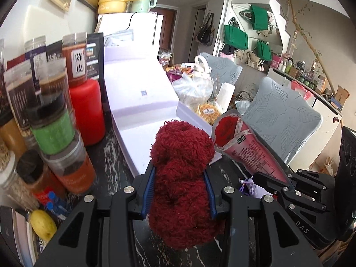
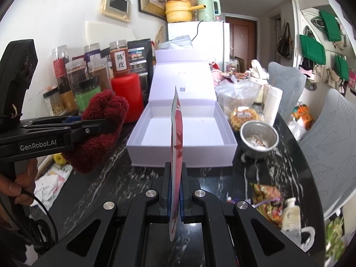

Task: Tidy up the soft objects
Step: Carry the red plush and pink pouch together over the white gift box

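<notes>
My left gripper (image 1: 179, 173) is shut on a fuzzy dark red sock bundle (image 1: 180, 166), held above the black marble table; the bundle also shows in the right wrist view (image 2: 100, 124). My right gripper (image 2: 176, 171) is shut on a flat pink-red rose-print packet (image 2: 177, 138), held edge-on in front of the open white box (image 2: 184, 146). In the left wrist view the packet (image 1: 244, 146) stands just right of the sock, with the box (image 1: 142, 102) behind both. The box interior is empty.
Jars and a red canister (image 1: 87, 111) crowd the left side. A metal bowl (image 2: 259, 138), a waffle pack (image 2: 244, 115), a plastic bag and snack packets (image 2: 267, 193) lie right of the box. Grey chairs (image 1: 282, 120) stand beyond the table edge. A lemon (image 1: 43, 224) lies near left.
</notes>
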{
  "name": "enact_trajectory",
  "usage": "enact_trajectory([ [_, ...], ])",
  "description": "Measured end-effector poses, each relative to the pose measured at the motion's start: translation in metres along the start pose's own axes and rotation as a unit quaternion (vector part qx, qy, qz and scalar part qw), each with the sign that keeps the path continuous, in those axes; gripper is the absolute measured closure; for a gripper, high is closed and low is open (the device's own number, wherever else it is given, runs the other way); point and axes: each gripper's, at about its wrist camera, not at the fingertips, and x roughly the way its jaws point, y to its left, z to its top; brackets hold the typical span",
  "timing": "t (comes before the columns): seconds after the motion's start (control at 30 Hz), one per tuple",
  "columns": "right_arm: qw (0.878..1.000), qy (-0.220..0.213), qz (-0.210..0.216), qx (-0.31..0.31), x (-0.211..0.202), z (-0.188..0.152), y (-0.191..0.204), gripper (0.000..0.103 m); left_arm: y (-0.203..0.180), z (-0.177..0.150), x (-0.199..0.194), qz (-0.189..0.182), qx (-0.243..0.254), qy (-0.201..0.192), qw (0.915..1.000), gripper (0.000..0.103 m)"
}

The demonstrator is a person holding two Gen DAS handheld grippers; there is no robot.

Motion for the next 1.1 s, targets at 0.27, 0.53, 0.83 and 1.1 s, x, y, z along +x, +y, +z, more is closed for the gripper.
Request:
enact_trajectory([
  [0.27,1.0,-0.021,-0.001,-0.016,0.001,0.035,-0.002,0.098,-0.004,0.039,-0.009,0.012,0.019,-0.044,0.9988,0.065],
  [0.53,0.999,-0.035,-0.008,-0.031,0.008,0.065,-0.005,0.098,-0.006,0.067,-0.005,0.041,0.029,-0.063,0.9968,0.065],
  [0.83,0.998,-0.054,-0.017,-0.038,0.023,0.098,-0.009,0.098,-0.002,0.098,0.006,0.053,0.027,-0.076,0.9953,0.065],
  [1.1,0.998,-0.053,-0.024,-0.024,0.055,0.121,-0.022,0.098,0.007,0.122,0.035,0.059,0.014,-0.076,0.9952,0.065],
])
